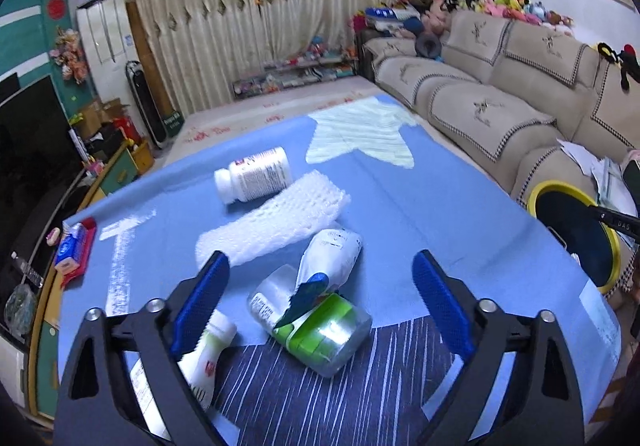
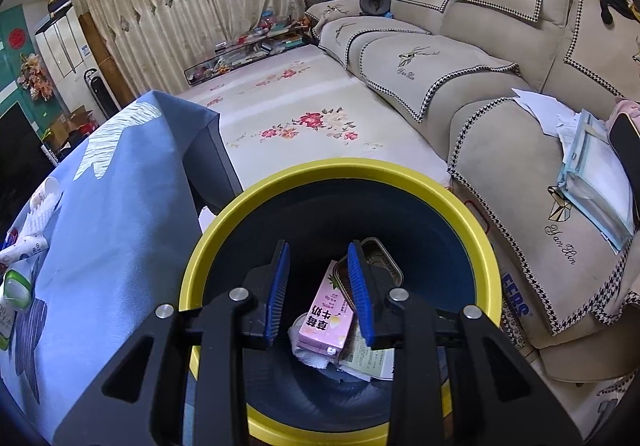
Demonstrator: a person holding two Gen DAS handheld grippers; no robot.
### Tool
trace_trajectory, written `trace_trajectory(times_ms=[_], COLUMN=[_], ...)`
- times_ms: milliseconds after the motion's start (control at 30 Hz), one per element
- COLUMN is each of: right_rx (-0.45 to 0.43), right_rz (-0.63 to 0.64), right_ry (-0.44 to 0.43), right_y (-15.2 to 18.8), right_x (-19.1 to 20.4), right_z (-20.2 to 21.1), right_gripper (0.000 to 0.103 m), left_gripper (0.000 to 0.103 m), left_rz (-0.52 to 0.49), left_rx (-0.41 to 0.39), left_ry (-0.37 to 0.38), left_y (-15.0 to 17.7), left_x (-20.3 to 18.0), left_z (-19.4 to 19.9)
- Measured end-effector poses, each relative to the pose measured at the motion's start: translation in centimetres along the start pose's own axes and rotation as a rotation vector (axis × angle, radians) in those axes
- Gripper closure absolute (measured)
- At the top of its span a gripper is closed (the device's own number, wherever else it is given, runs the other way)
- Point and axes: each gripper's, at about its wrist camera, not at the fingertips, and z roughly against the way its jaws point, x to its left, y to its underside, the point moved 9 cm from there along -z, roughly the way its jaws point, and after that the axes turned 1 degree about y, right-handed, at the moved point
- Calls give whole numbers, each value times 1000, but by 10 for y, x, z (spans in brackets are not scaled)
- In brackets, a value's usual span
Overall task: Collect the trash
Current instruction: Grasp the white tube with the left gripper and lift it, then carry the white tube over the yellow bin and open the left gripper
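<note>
My left gripper (image 1: 320, 262) hangs open and wide over the blue-clothed table (image 1: 440, 206), with nothing gripped. Between and below its fingers lie a clear jar with a green label (image 1: 324, 334) and a white pouch (image 1: 334, 252). A white tube (image 1: 208, 354) lies under the left finger. Farther off are a white foam net (image 1: 272, 222) and a white pill bottle (image 1: 254, 176). My right gripper (image 2: 319, 250) stands partly open over the yellow-rimmed bin (image 2: 340, 166), holding nothing. In the bin lie a pink carton (image 2: 326, 322), a tin (image 2: 380, 262) and paper scraps.
The bin's rim (image 1: 536, 198) stands on the floor between the table's right side and a beige sofa (image 2: 460, 66). A red and blue pack (image 1: 74, 246) lies at the table's left edge. A TV cabinet (image 1: 36, 166) runs along the left. A flowered mat (image 2: 304, 114) covers the floor.
</note>
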Motion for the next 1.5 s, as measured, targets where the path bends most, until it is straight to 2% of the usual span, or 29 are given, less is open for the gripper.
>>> trace_trajectory(times_ms=[433, 633, 667, 900, 1133, 1333, 1500], right_rx=[26, 29, 30, 26, 16, -2, -30], right_rz=[7, 3, 3, 2, 10, 8, 5], right_ry=[-16, -20, -21, -25, -38, -49, -50], right_y=[3, 4, 4, 4, 7, 8, 7], right_x=[7, 6, 6, 6, 9, 5, -2], right_z=[-11, -13, -13, -12, -3, 11, 27], right_gripper=[74, 74, 74, 74, 74, 74, 74], left_gripper=[41, 62, 68, 71, 71, 71, 71], left_rz=[-60, -51, -49, -45, -63, -83, -135], left_rx=[97, 120, 122, 100, 49, 28, -13], left_ry=[6, 34, 37, 42, 49, 115, 194], left_y=[2, 3, 4, 0, -12, -5, -3], left_x=[-4, -3, -3, -3, -12, -37, -82], left_z=[-37, -44, -45, -34, 5, 48, 85])
